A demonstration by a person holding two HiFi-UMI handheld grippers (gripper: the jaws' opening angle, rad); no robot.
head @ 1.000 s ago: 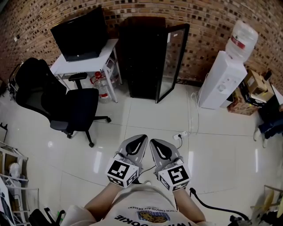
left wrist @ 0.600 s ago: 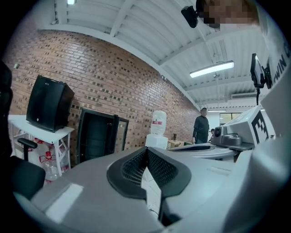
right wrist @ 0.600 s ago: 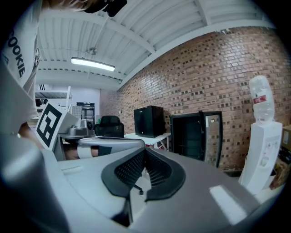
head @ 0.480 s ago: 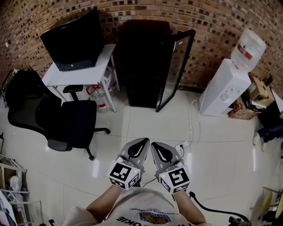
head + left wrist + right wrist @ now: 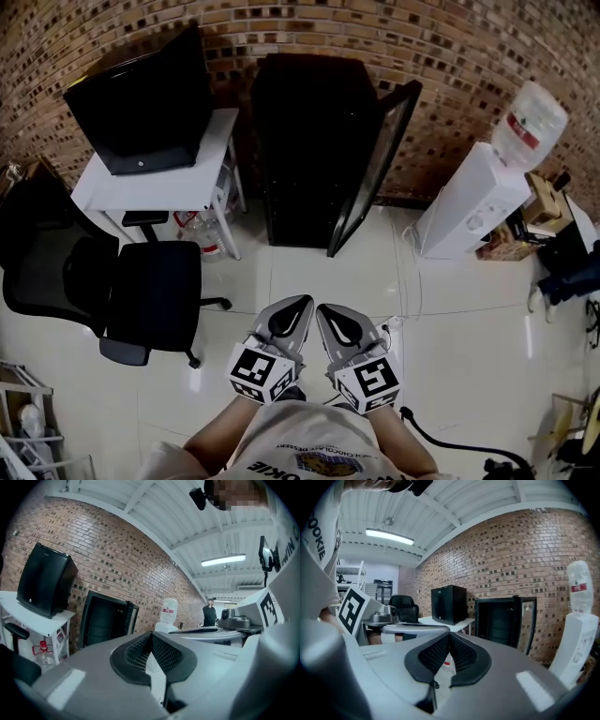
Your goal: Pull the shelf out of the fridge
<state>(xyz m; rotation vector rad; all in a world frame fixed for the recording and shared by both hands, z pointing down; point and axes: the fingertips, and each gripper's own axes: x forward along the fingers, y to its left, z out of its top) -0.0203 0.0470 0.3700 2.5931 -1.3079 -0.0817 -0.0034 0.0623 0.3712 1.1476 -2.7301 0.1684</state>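
Red-brown brick wall point(image 5: 450, 56) backs a room with a glossy white tiled floor point(image 5: 309, 272). Against the wall stands the tall black fridge point(image 5: 300, 122), its glass-paned door point(image 5: 375, 169) swung open on the right side. The inside is too dark to make out the shelf. Left of the fridge a white table point(image 5: 178, 183) carries a black box-shaped cabinet point(image 5: 136, 103), and a black office chair point(image 5: 141, 291) stands in front of the table. At the right is a white water dispenser point(image 5: 469, 202) topped by a clear bottle point(image 5: 536, 127). The left gripper point(image 5: 298, 305) and right gripper point(image 5: 325, 311) are side by side close to the person's white shirt point(image 5: 300, 445), well apart from the fridge and pointing toward it. Each gripper has its jaws pressed together with nothing between them.
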